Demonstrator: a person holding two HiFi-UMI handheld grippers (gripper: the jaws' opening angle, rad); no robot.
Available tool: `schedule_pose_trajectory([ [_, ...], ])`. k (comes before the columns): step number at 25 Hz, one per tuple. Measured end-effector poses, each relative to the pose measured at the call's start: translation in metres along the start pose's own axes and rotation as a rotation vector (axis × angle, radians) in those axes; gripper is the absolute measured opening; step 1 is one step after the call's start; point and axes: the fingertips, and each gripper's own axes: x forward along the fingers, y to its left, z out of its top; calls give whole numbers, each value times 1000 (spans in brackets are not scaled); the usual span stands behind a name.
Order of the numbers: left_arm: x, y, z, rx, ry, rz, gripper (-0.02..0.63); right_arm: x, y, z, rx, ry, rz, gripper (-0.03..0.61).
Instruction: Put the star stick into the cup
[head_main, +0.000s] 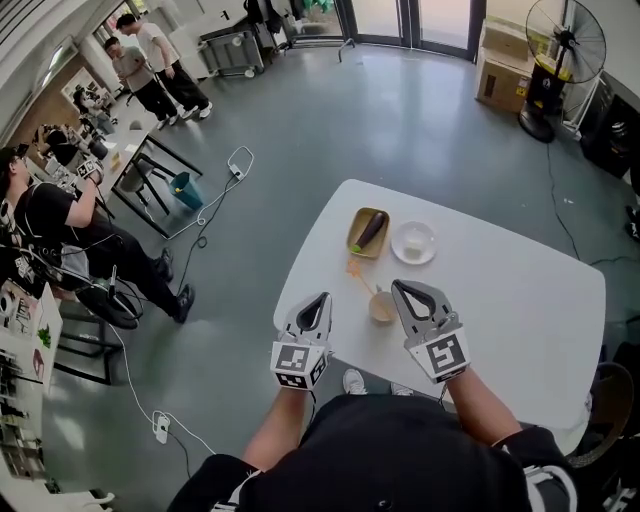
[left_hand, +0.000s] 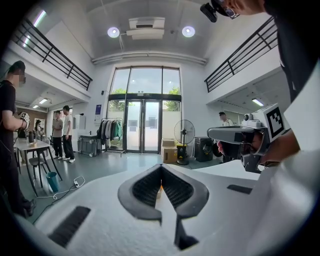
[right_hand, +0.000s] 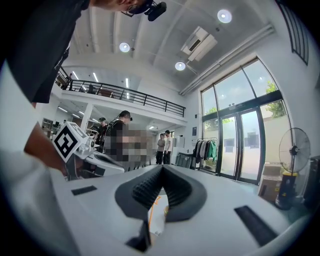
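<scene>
Nearest the person, the left tool (head_main: 322, 298) and right tool (head_main: 398, 285) hover pinched shut, empty, flanking the small tan cup (head_main: 382, 308) on the white surface (head_main: 520, 300). The thin orange star stick (head_main: 360, 278) seemingly leans inside it; placing looks done, with no grasp called for.

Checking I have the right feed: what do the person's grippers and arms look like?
Left gripper and right gripper match: pale grey bodies and dark, ribbed, curved jaws. Each carries a cube with black-and-white square markers. No cables show on them. The person wears a black top; the forearms are uncovered.
</scene>
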Motion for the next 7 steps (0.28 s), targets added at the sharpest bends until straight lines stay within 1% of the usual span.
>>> schedule_pose_trajectory([
  [3, 2, 1, -2, 1, 7, -3, 9, 0, -1, -5, -13, 16, -2, 5],
  [7, 3, 0, 3, 7, 13, -4, 9, -1, -3, -2, -53, 32, -2, 5],
])
